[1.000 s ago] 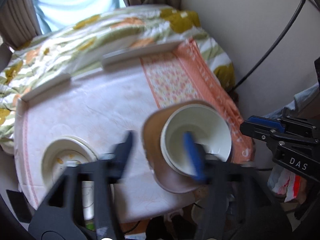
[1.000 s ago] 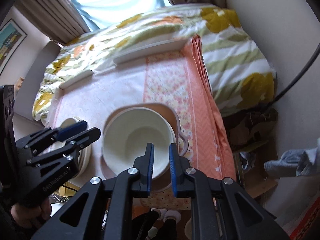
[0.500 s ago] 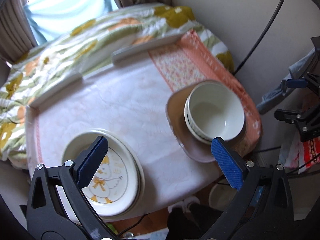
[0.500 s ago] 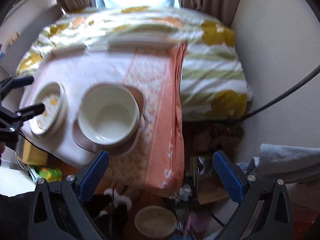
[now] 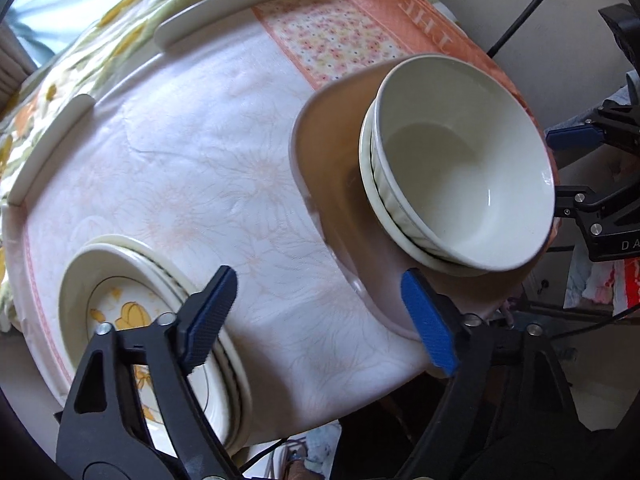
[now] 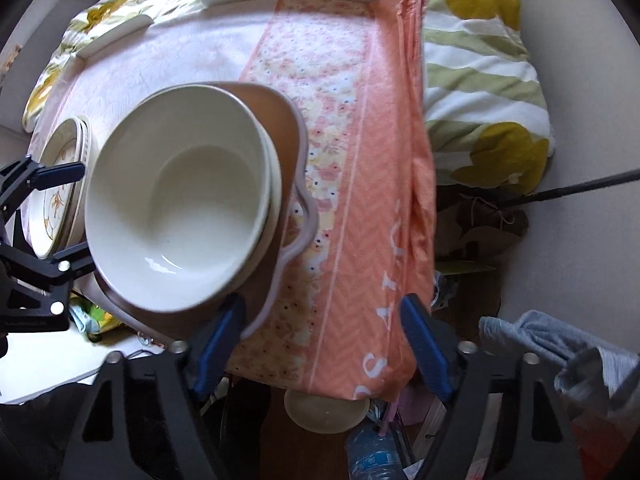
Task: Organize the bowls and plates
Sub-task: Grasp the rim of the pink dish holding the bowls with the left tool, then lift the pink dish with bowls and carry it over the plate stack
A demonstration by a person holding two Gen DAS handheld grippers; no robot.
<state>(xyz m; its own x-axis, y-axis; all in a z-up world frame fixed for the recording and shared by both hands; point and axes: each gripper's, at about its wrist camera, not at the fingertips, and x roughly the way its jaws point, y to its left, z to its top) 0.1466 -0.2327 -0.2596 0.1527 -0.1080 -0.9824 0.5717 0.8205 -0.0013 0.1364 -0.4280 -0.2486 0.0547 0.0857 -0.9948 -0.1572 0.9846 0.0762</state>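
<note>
two stacks share the table, and both grippers hang above its near edge with nothing in them. going left to right: the plate stack [image 5: 132,320] sits at the near left corner of the white tablecloth [image 5: 224,168], at least two cream plates nested, the top one printed with a yellow figure and holding no food. the left gripper [image 5: 320,320] hovers over the cloth between the two stacks, jaws spread wide, one blue pad above the plates' right rim and the other just off the brown tray [image 5: 332,168]. that tray, low-rimmed with a lobed edge, carries the bowl stack [image 5: 460,168]: a white bowl nested in at least one more, the top one with nothing in it, only a glint on the glaze. from the right wrist view the right gripper [image 6: 324,344] is also wide open and holds nothing, its left pad beside the tray's near rim and its right pad over the orange runner [image 6: 376,200].

judging from this, sorting looks close to finished, plates together and bowls together. if the tray is to be shifted next, take its rim between the pads rather than a bowl wall, since glazed nested bowls would slip and tilt. it overhangs the near edge a little, so push inward, and keep it level.
</note>
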